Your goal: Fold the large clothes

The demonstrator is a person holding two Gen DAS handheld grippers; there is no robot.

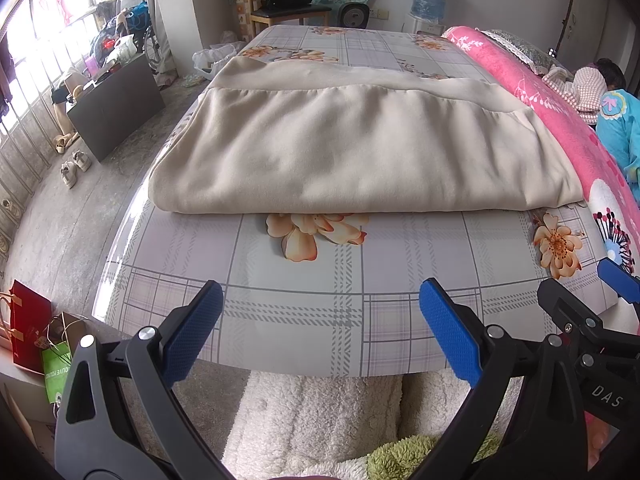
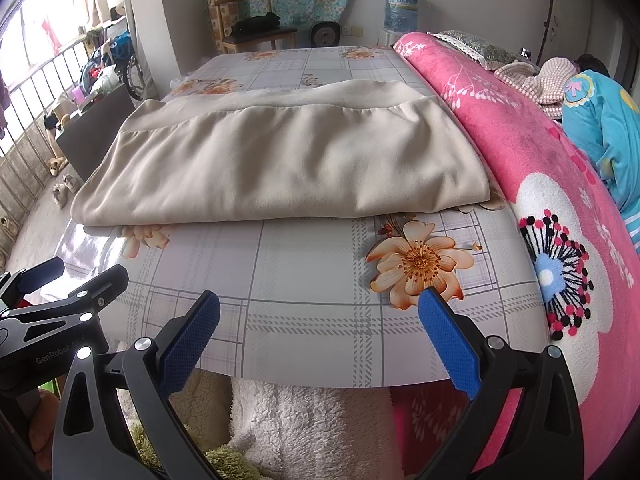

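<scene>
A large beige garment (image 1: 352,148) lies folded flat on the table (image 1: 304,320), which has a plaid flowered cover; its ribbed hem is at the far side. It also shows in the right wrist view (image 2: 280,164). My left gripper (image 1: 320,316) is open and empty, held over the table's near edge, well short of the garment. My right gripper (image 2: 320,320) is open and empty, also at the near edge (image 2: 320,360). The right gripper's tip shows at the right of the left wrist view (image 1: 592,300).
A pink flowered blanket (image 2: 540,184) lies along the table's right side, with a person in blue (image 2: 604,120) behind it. White fleece (image 1: 320,420) hangs below the near edge. A dark cabinet (image 1: 116,108), shoes and bags stand on the floor at left. A chair (image 1: 288,4) stands at the back.
</scene>
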